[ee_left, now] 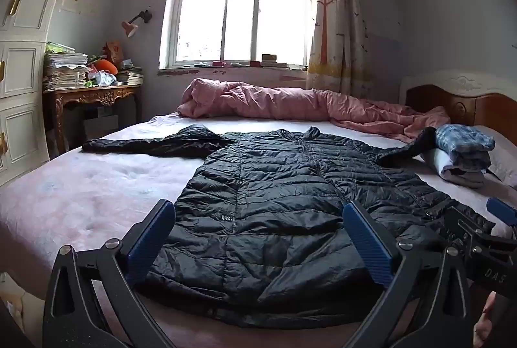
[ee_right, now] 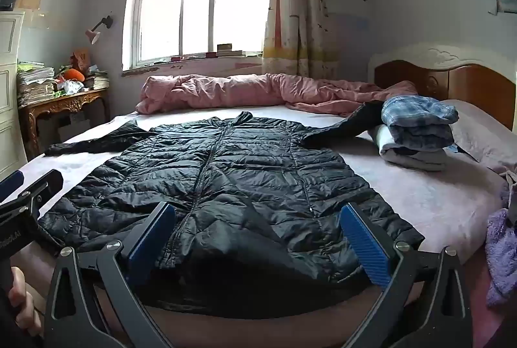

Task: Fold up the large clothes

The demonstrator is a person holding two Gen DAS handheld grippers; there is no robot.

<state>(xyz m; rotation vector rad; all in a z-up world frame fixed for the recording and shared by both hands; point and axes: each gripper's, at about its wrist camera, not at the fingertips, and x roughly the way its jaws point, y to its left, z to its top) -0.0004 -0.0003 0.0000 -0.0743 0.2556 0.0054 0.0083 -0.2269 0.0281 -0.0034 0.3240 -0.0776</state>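
A long black quilted puffer coat [ee_left: 274,196] lies flat and zipped on the bed, hem toward me, collar toward the window; it also shows in the right wrist view [ee_right: 232,183]. Its left sleeve [ee_left: 145,146] stretches out to the left. Its right sleeve [ee_right: 342,125] runs up onto the stack of folded clothes. My left gripper [ee_left: 258,238] is open and empty above the hem's left part. My right gripper [ee_right: 258,238] is open and empty above the hem's right part. The right gripper also shows at the left wrist view's right edge [ee_left: 484,228].
A crumpled pink duvet [ee_left: 290,105] lies along the far side of the bed. A stack of folded clothes topped by a blue plaid shirt [ee_right: 420,128] sits by the wooden headboard [ee_right: 452,83]. A purple fuzzy garment [ee_right: 501,254] lies at the right. A cluttered desk [ee_left: 93,92] stands left.
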